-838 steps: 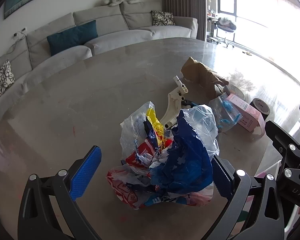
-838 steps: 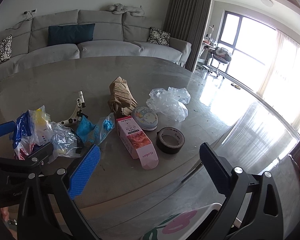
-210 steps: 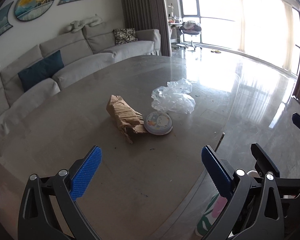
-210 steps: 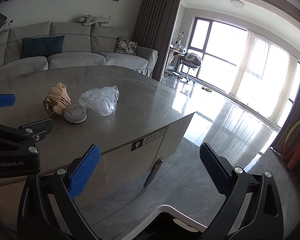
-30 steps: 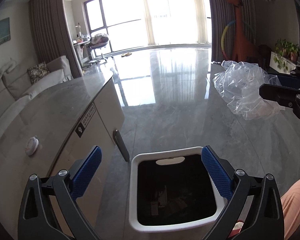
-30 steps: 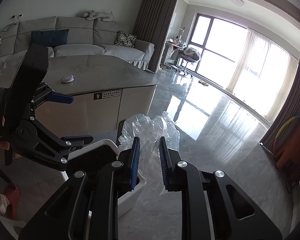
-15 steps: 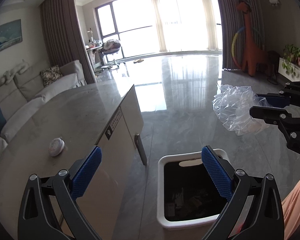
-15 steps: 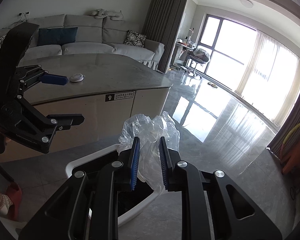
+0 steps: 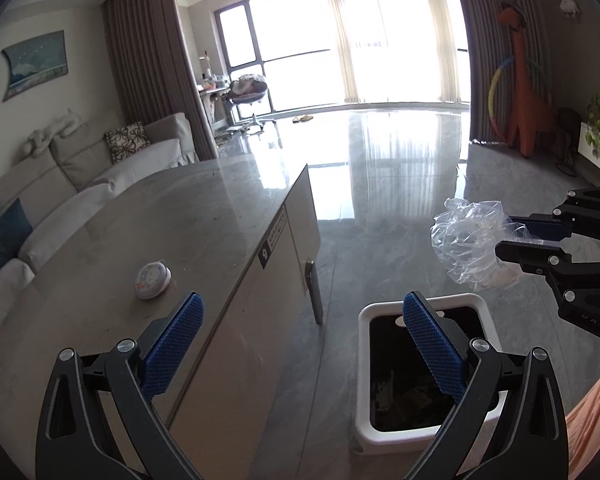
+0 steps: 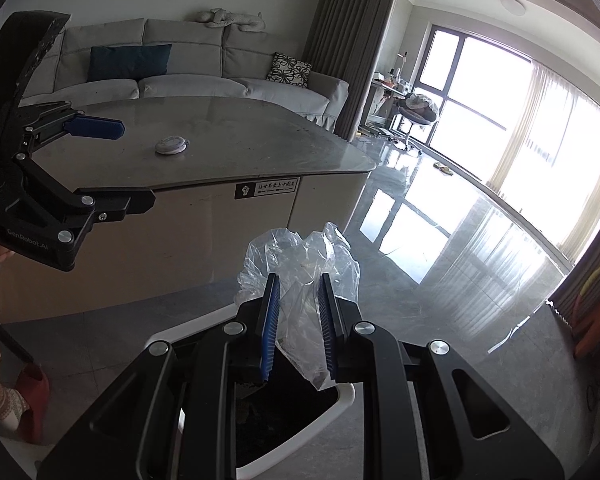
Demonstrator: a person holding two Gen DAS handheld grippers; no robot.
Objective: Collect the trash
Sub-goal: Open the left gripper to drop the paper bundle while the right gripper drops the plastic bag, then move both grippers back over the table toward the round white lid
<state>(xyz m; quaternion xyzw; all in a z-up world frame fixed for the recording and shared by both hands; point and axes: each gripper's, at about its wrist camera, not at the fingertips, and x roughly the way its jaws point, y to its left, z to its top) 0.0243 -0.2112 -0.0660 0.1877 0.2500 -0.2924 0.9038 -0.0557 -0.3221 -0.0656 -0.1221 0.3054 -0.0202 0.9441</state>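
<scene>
— Two grippers in view; what does each hold?
— The right gripper (image 10: 298,320) has its fingers pinching a crumpled clear plastic bag (image 10: 300,268), just above the white trash bin (image 9: 482,304) on the floor. The left gripper (image 9: 300,344) has its fingers spread, holding nothing.
— What's around?
— A bench (image 9: 160,216) stands beside the bin, with a small round tin (image 9: 152,276) on it. A sofa (image 10: 188,80) sits behind. Nothing lies between bag and bin.
</scene>
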